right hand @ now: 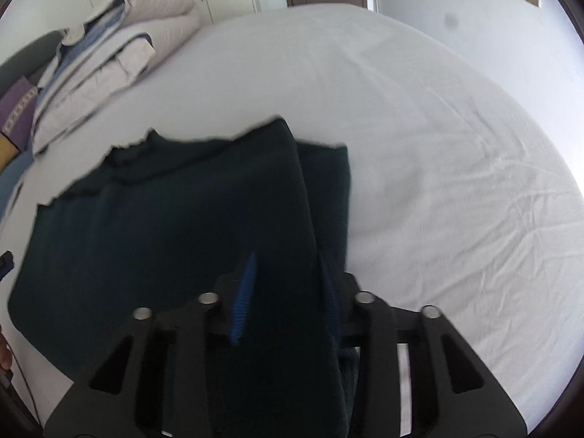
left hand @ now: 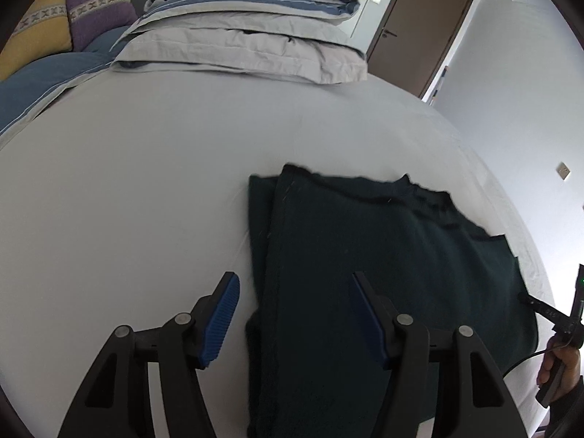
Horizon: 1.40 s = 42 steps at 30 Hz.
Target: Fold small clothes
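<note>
Right under my fingers, the dark sweater lies flat on the white bed. My left gripper gapes wide over its near edge, pinching nothing; my right gripper is narrowed around a fold, though I can't tell if it bites. Soft, limp knit: grab hems, both layers. Beyond, stacked bedding.

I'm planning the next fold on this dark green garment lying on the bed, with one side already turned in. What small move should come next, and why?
Probably close the left claw on the folded edge of the dark green garment beneath it: its pads stand open and hold nothing, while the right claw already has cloth between its pads. Then both could lift together.
</note>
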Motion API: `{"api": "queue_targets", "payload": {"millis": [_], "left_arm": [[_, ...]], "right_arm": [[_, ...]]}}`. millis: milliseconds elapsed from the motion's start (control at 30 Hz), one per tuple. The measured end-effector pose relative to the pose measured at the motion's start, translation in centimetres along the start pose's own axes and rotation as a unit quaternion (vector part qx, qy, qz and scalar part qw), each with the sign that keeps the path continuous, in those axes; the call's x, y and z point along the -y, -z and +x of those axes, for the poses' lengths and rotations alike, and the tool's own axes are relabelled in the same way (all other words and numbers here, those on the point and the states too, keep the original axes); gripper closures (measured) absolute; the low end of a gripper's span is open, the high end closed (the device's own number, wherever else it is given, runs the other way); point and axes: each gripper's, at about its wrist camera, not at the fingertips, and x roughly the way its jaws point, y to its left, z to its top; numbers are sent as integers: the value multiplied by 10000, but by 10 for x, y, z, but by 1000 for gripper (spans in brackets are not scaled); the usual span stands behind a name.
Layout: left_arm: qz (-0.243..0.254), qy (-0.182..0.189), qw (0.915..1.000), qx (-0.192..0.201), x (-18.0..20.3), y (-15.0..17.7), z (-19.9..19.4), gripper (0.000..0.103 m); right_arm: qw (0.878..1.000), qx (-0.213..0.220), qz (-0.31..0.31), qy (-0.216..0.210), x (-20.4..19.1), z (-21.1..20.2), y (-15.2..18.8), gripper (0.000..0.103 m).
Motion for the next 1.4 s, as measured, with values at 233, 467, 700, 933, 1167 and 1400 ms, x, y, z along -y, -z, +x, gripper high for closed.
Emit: {"api": "queue_targets", "payload": {"millis": [233, 467, 700, 933, 1167, 1400], "left_arm": [[-156, -129, 9997, -157, -15, 21, 6, 55], [-166, -68, 9997, -192, -17, 29, 11, 73], [-170, -78, 9995, -262, -17, 26, 14, 75], [-180, -64, 9994, -303, -18, 26, 16, 75], [-200, -17, 9993, -305, -19, 26, 16, 75], [-265, 65, 9992, -302, -20, 26, 16, 71]], "right_arm": [[9996, 193, 197, -11, 12, -25, 25, 90], [9989, 300, 354, -70, 33, -48, 51, 98], [9960, 335, 784, -253, 49, -59, 60, 99], [9960, 17, 816, -373, 55, -39, 66, 98], [9958, 47, 832, -386, 55, -35, 68, 98], [9963, 33, 794, -313, 49, -48, 66, 87]]}}
